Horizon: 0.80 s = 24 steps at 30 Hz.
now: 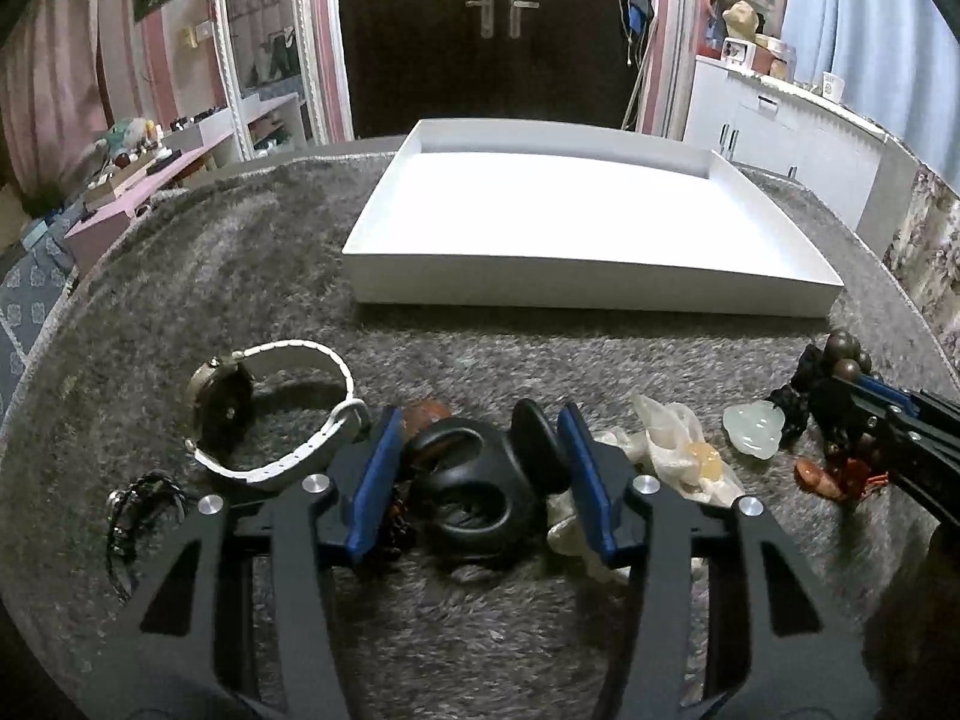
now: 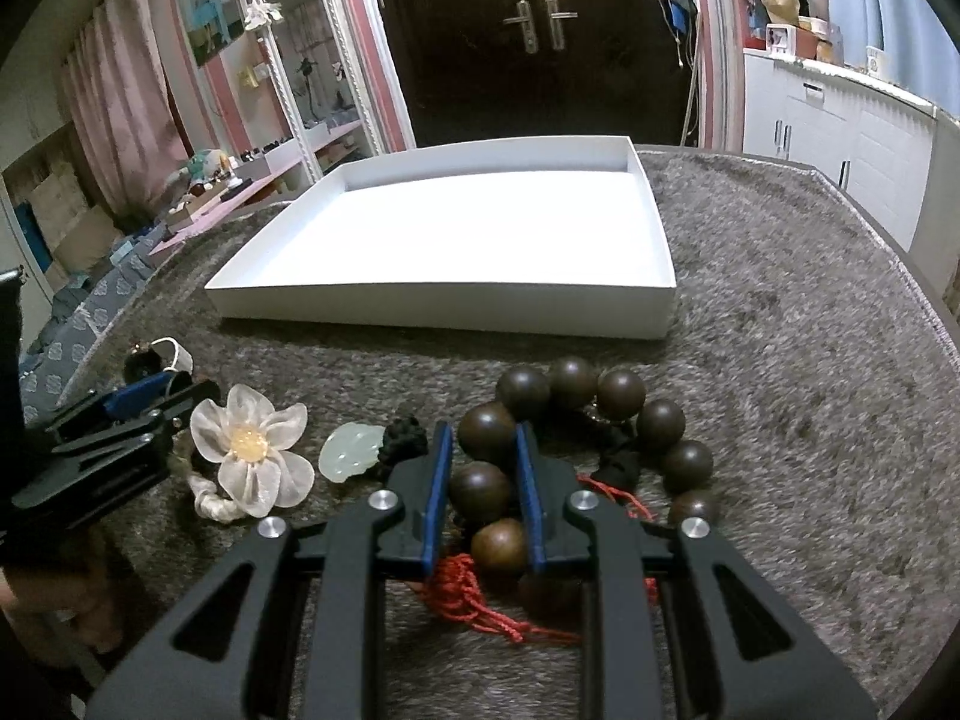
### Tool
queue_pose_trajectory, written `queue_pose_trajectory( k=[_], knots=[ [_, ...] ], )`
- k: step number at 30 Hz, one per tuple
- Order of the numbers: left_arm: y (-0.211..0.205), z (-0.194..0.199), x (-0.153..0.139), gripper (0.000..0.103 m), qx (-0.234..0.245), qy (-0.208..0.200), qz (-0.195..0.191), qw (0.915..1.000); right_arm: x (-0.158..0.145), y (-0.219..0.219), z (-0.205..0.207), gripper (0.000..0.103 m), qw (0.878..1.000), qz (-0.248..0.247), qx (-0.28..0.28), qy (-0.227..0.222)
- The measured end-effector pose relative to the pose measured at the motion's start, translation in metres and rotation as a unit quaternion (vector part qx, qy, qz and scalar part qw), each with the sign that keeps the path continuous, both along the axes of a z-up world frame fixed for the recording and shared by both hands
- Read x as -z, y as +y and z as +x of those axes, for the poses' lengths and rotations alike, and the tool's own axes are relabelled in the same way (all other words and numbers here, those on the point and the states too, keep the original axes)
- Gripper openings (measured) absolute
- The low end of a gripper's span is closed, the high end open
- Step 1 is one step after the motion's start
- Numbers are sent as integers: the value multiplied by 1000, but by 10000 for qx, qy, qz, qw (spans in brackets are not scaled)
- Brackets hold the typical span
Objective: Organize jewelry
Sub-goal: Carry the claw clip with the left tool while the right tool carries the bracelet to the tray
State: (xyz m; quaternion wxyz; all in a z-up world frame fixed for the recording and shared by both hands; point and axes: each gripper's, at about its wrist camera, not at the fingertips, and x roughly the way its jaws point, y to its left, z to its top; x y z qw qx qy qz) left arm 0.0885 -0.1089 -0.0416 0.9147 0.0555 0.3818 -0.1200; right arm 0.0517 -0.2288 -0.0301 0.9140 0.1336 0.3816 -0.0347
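Left gripper (image 1: 474, 468) straddles black ring (image 1: 480, 504), unclamped; right gripper (image 2: 483, 480) clenches beads (image 2: 486, 480).

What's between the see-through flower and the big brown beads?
In the right wrist view, a pale green jade pendant and a black cord knot lie between the flower and the bead bracelet.

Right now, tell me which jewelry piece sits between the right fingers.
The dark wooden bead bracelet with red tassel: its beads sit between the right fingers; flower and jade pendant lie aside.
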Motion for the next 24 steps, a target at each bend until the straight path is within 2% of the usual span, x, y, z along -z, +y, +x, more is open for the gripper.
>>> queue_pose_trajectory(
  k=[3, 8, 14, 24],
  knots=[
    [-1, 2, 4, 53, -79, 112, 37, 9999, 0, -1, 0, 21, 10000, 34, -13, -18],
    [-6, -1, 6, 51, -38, 109, 151, 9998, 1, -1, 2, 21, 10000, 43, -22, -19],
    [8, -8, -4, 50, -50, 39, -221, 9997, 1, 0, 0, 21, 10000, -25, -14, -42],
    [20, -21, -16, 50, -41, -95, -338, 9994, -4, 4, -9, 21, 9997, -178, 71, -141]
  ],
)
